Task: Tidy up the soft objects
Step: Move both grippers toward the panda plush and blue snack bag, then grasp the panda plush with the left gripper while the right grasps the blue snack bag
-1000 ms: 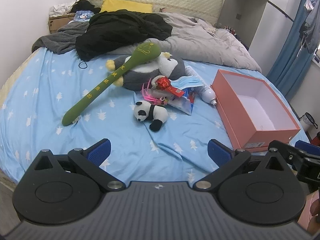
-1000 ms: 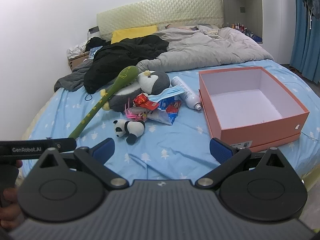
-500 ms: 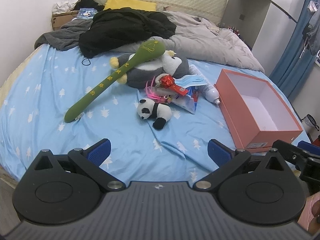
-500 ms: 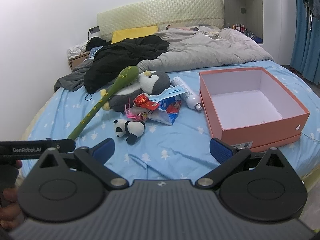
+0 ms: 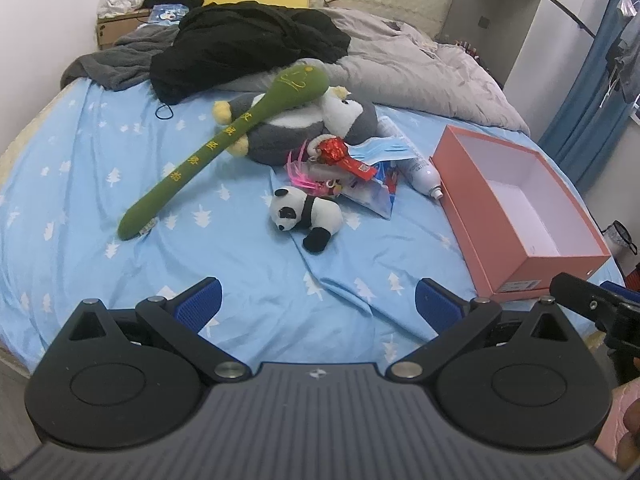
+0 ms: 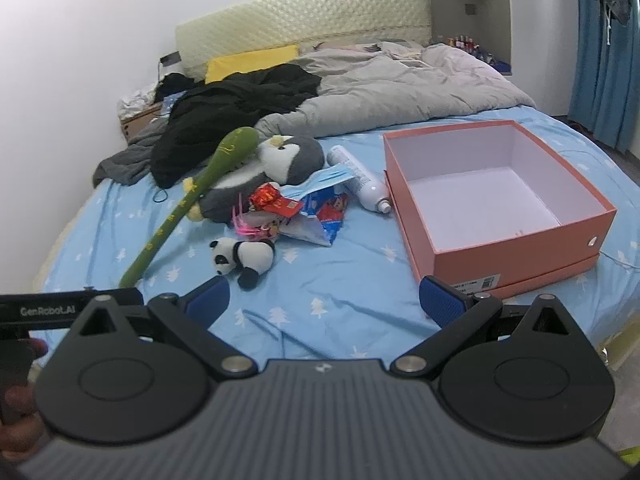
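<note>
I see my left gripper (image 5: 318, 300) spread wide over the bed (image 5: 80, 184), holding nothing; my right gripper (image 6: 324, 300) likewise; the panda plush (image 5: 306, 216) lies mid-frame; the pink box (image 6: 516, 256) sits right, open.

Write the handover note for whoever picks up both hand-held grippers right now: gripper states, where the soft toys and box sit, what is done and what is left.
Left hand-held gripper: open, empty, above the blue tree-print bedsheet.
Right hand-held gripper: open, empty.
Small black-and-white panda plush lies nearest on the sheet. Long green plush club leans across the grey penguin plush. Snack wrappers, a blue face mask and a white spray bottle lie among them.
Open pink cardboard box: empty.
Done: nothing boxed yet.
Left: presumably move the three plush toys into the box.
</note>
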Demonstrator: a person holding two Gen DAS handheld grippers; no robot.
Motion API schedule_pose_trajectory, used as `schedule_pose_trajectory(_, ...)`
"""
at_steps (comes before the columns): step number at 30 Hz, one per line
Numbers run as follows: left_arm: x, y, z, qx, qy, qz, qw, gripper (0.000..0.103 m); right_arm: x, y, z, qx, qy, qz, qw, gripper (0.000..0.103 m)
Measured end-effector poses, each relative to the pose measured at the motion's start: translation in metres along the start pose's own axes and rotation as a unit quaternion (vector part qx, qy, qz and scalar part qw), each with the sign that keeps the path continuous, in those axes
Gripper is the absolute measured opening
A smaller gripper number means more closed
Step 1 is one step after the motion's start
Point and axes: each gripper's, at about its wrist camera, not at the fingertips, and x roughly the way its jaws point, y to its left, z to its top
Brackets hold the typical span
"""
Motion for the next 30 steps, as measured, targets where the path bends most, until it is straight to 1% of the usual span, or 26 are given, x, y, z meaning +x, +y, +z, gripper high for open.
schedule_pose_trajectory(3, 0.012, 0.002, 0.003, 0.001, 0.012, -0.001, 0.9999, 0.103, 0.008, -0.002, -0.001, 0.009, 0.005, 0.002, 1.000, 0.103)
schedule_pose_trajectory(8, 0.032, 0.003, 0.007, 0.014, 0.019, -0.001, 0.9997, 0.103, 0.017, -0.002, -0.002, -0.002, 0.000, -0.003, 1.000, 0.103)
schedule_pose_trajectory(10, 0.039, 0.005, 0.009, 0.008, 0.022, -0.005, 0.9997, 0.103, 0.024, -0.006, 0.001, 0.006, 0.012, 0.005, 1.000, 0.103)
schedule_pose_trajectory(14, 0.053, 0.008, 0.016, 0.003, 0.027, -0.005, 0.9996, 0.103, 0.037, -0.007, 0.008, 0.005, 0.013, 0.001, 1.000, 0.103)
schedule_pose_trajectory(18, 0.067, 0.008, 0.021, 0.010, 0.028, -0.005, 0.9995, 0.103, 0.057, -0.006, 0.015, 0.007, 0.019, 0.009, 1.000, 0.103)
schedule_pose_trajectory(21, 0.084, 0.010, 0.024, 0.007, 0.038, -0.005, 0.9992, 0.103, 0.073, -0.004, 0.020, 0.002, 0.023, 0.025, 0.999, 0.097)
schedule_pose_trajectory(24, 0.102, 0.012, 0.025, 0.004, 0.044, -0.008, 0.9990, 0.103, 0.086, -0.001, 0.026, 0.000, 0.026, 0.033, 0.999, 0.085)
schedule_pose_trajectory(25, 0.107, 0.013, 0.025, 0.005, 0.044, -0.008, 0.9990, 0.103, 0.091, -0.001, 0.028, 0.001, 0.026, 0.035, 0.999, 0.083)
schedule_pose_trajectory(30, 0.133, 0.021, 0.027, -0.012, 0.045, -0.025, 0.9986, 0.103, 0.117, 0.003, 0.035, 0.008, 0.023, 0.037, 0.999, 0.083)
